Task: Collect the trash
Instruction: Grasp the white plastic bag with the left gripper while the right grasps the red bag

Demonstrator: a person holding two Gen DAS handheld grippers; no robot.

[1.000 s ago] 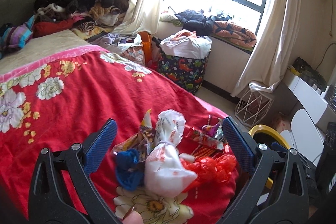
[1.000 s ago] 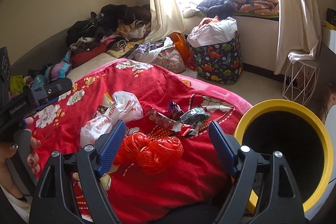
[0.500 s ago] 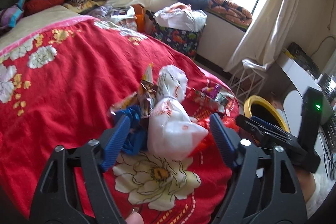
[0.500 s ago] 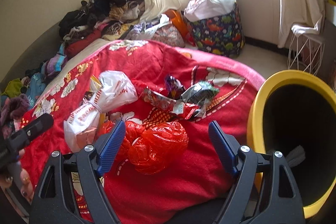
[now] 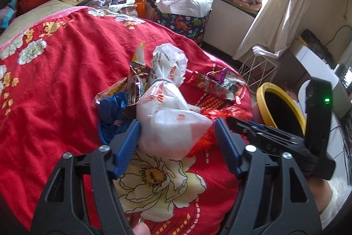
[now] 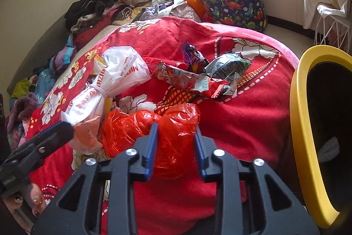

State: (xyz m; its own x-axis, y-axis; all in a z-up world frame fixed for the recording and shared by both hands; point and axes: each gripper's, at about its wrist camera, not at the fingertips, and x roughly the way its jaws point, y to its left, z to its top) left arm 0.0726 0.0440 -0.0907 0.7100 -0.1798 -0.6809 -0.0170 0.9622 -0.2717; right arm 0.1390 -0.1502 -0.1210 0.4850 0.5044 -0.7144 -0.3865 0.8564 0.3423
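Crinkled red plastic, glossy and bunched: red bag (image 6: 151, 138) on the red floral bedspread (image 5: 55, 80), near edge of the bed. Pinched between the ribbed blue pads (image 6: 150, 151) of the right gripper (image 6: 175, 152), jaws narrowed onto the film on both sides. Just left of it, white plastic bag (image 5: 169, 124), tied at the waist into two lobes, smooth and printed with red lettering. Straddled by the left gripper (image 5: 177, 144), fingers spread about as wide as the near lobe (left pad touching or nearly so, right pad beside the bag's pointed corner, grip not clear). Crumpled blue bag (image 5: 110, 116) left of the white one, foil snack wrappers (image 6: 198, 74) farther back, shiny and creased. Round yellow-rimmed bin (image 6: 308, 124) with a dark interior to the right, off the bed's edge. Both tools level and low, pointing across the bed toward the window side. Dinosaur-print hamper (image 5: 182, 21) far behind, heaped with cloth.
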